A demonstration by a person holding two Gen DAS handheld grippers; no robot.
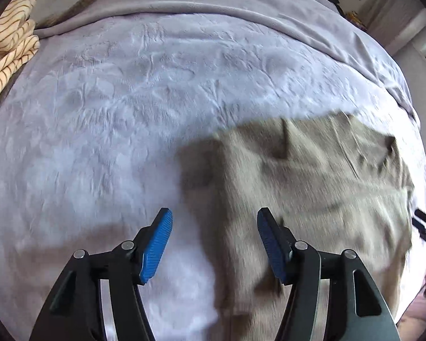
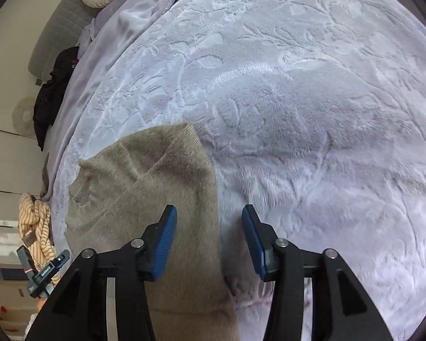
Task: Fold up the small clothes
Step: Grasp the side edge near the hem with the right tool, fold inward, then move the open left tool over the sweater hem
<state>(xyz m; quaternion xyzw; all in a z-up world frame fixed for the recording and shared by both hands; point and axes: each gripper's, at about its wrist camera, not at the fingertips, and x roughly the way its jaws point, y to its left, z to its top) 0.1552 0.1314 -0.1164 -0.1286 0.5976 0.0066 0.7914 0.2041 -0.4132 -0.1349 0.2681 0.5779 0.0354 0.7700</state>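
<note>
Hovering above the blanket (image 2: pixel 298 85), we hold the left gripper (image 1: pixel 214 221) and right gripper (image 2: pixel 208 218) with jaws apart and empty over the tan garment (image 2: pixel 162 187) lying flat near the blanket's edge.

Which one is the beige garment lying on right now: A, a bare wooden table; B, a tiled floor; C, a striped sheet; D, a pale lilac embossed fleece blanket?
D: the beige garment lies spread on the pale lilac fleece blanket with its embossed leaf pattern, seen in both wrist views.
</note>
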